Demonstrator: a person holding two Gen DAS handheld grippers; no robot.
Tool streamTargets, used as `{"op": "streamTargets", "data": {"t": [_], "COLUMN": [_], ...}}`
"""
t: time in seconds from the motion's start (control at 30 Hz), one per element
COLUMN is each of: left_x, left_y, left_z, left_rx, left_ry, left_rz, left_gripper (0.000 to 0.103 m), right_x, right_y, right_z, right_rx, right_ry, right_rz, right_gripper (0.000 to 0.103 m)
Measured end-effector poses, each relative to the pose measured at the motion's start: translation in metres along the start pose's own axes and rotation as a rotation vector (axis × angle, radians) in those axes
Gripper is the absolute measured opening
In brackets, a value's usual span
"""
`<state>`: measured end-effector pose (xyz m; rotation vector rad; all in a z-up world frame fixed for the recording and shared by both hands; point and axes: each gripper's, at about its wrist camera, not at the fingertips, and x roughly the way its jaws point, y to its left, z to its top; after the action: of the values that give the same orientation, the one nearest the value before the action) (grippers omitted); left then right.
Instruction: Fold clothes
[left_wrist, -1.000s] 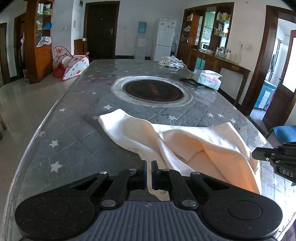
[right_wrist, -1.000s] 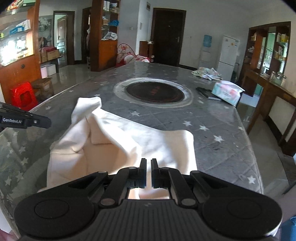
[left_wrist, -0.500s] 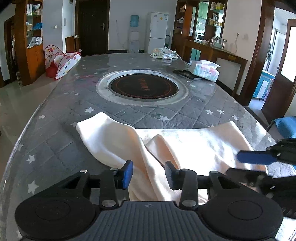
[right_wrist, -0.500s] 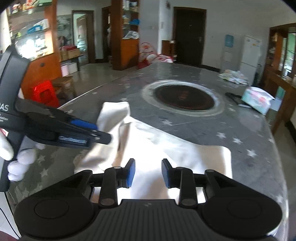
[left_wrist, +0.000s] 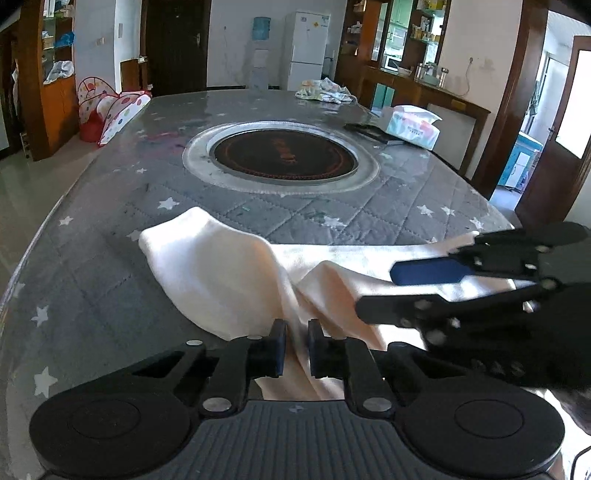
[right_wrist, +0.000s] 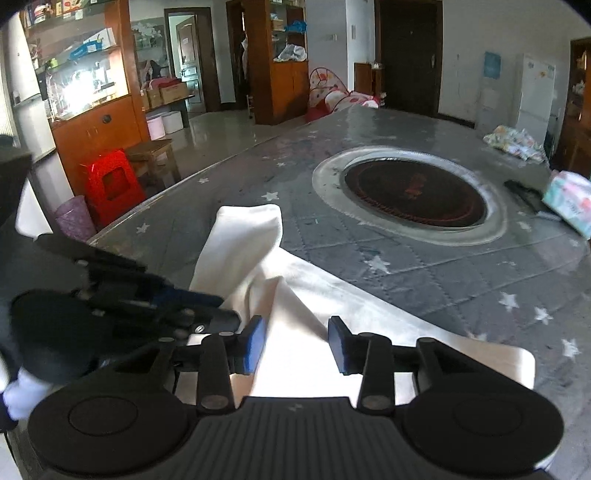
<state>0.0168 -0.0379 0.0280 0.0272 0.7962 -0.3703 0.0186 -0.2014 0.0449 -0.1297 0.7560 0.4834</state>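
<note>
A cream-white cloth (left_wrist: 221, 273) lies rumpled on the near end of the grey starred table (left_wrist: 110, 288), with a raised ridge running toward me. My left gripper (left_wrist: 296, 347) has its jaws drawn close on that ridge, and cloth fills the narrow gap. The right gripper (left_wrist: 376, 290) reaches in from the right, its fingers spread above the cloth. In the right wrist view the cloth (right_wrist: 295, 306) passes under my open right gripper (right_wrist: 296, 345). The left gripper (right_wrist: 227, 308) comes in from the left, close beside the right gripper's left finger.
A round dark cooktop (left_wrist: 284, 155) is set into the table's middle. Beyond it lie a tissue pack (left_wrist: 412, 125), a dark flat item (left_wrist: 369, 131) and a bundle of patterned fabric (left_wrist: 325, 90). A white-gloved hand (right_wrist: 18, 395) holds the left gripper. The table edge (right_wrist: 147, 203) curves off at the left.
Both grippers let go of the cloth and opened. The left has since closed again on a ridge of it, while the right opened wider and swung left toward the left gripper.
</note>
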Motion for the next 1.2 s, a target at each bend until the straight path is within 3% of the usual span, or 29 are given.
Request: {"op": "streamTargets", "data": {"t": [0.2,0.27,0.33,0.43,0.53,0.67,0.8,1.2], "left_x": [0.000,0.000,0.001,0.001,0.001,0.003,0.003,-0.053], "left_y": [0.001,0.000,-0.001,-0.004,-0.009,-0.012,-0.009,0.005], "left_z": [-0.001,-0.001,0.000,0.001,0.001,0.001,0.001,-0.009], "left_rx": [0.000,0.007,0.015,0.019,0.033,0.051,0.038,-0.050], "left_ry": [0.001,0.001,0.002,0.001,-0.002,0.001,-0.004,-0.130], "left_rz": [-0.006,-0.006,-0.006,-0.008,-0.002,0.005,0.007,0.031], "left_gripper": [0.017,0.019,0.022,0.031,0.033,0.029,0.009,0.003], "right_x": [0.019,0.017,0.012,0.001,-0.015,-0.038,-0.065,-0.169], "right_y": [-0.006,-0.005,-0.005,-0.004,-0.005,-0.008,-0.016,-0.064], "right_z": [-0.006,-0.007,-0.005,-0.005,-0.004,-0.003,-0.006,-0.049], "right_rx": [-0.003,-0.017,-0.025,-0.046,-0.050,-0.063,-0.063,0.052], "right_ry": [0.033,0.026,0.022,-0.007,-0.043,-0.095,-0.138,-0.260], "right_rz": [0.008,-0.001,-0.021,-0.056,-0.083,-0.129,-0.188,-0.423], "right_gripper": [0.037,0.019,0.010,0.007,0.006,0.006,0.006,0.006]}}
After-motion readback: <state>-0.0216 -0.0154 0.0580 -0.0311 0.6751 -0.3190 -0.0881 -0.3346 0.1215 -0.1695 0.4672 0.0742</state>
